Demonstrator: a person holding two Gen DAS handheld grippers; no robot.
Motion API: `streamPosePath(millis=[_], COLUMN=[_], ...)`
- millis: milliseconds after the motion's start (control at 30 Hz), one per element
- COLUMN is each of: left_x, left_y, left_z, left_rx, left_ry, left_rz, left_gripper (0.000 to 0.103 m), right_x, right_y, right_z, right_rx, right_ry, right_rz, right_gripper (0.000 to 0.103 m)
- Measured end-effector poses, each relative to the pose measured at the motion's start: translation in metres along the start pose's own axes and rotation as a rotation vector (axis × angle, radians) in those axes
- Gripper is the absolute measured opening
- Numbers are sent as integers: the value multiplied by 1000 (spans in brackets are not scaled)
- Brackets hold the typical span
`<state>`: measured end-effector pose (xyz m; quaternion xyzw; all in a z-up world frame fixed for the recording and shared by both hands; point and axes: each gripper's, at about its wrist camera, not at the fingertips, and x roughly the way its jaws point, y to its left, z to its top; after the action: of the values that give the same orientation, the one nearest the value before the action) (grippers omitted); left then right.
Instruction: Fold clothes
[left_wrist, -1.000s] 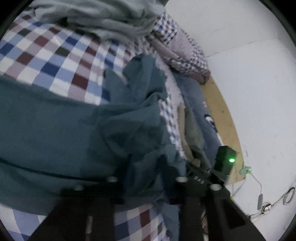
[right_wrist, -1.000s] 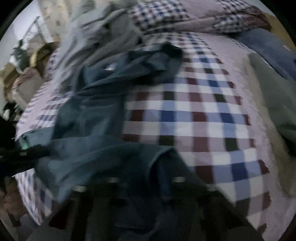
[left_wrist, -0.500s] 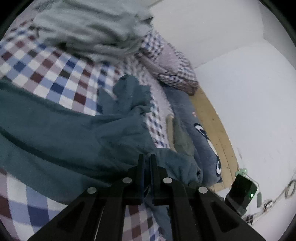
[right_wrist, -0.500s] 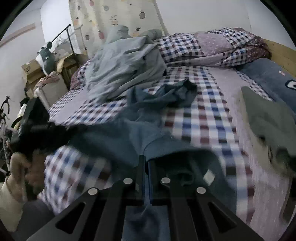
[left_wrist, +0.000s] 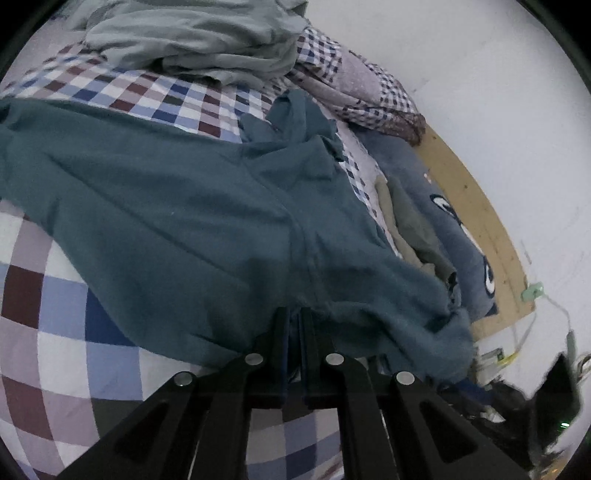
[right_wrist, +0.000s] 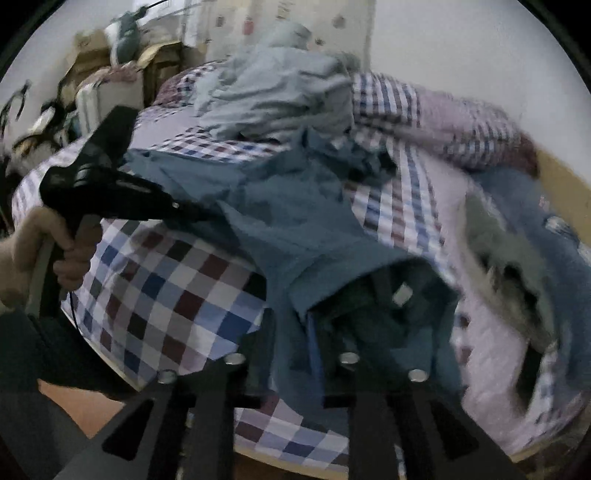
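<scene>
blur smears the whole right wrist view, so the clutter of boxes and bags (right_wrist: 92, 74) at far left is hard to make out, and the fingertips of the right gripper (right_wrist: 295, 332) are buried in cloth. a person's hand (right_wrist: 48, 251) at the left edge grips the handle of the left gripper (right_wrist: 207, 214), seen there from the side with its tips in the fabric. the bed (left_wrist: 48, 332) wears a checked cover in white, blue and maroon; a pale grey heap of bedding (left_wrist: 207, 37) sits at its far end, beside a checked pillow (left_wrist: 369, 96) against the white wall (left_wrist: 480, 110). a wooden bed edge (left_wrist: 476, 206) runs along the right, with a blue blanket (left_wrist: 447, 229) and an olive garment (left_wrist: 410, 229) near it. the teal garment (left_wrist: 184, 206) lies spread across the cover. in the left wrist view the left fingers (left_wrist: 280, 332) are nearly closed, pinching its near hem. the right fingers (right_wrist: 266, 354) stand a little apart with a fold of the same garment bunched between them.
</scene>
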<state>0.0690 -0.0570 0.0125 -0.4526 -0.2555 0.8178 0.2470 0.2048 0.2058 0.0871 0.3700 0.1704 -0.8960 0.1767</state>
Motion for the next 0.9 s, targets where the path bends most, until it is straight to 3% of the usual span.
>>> streamPosePath(millis=[200, 333, 400, 567, 767, 900], left_x=[-10, -22, -27, -36, -41, -40], left_y=[-8, -19, -27, -34, -40, -55], left_z=[-10, -15, -19, -21, -27, -41], left_rx=[72, 183, 242, 313, 377, 509], left_ry=[-12, -44, -60, -95, -144, -186], left_rz=[24, 70, 84, 114, 156, 211], left_gripper=[5, 7, 12, 54, 62, 62], right_x=[-3, 12, 23, 48, 72, 82], right_y=[41, 58, 64, 72, 75, 76], right_z=[15, 27, 34, 39, 36, 32], right_rx=[-185, -276, -322, -403, -436, -438], right_ry=[-46, -54, -55, -49, -31, -21], right_rz=[-63, -91, -109, -176, -207, -218], right_gripper=[31, 31, 31, 31, 31, 31])
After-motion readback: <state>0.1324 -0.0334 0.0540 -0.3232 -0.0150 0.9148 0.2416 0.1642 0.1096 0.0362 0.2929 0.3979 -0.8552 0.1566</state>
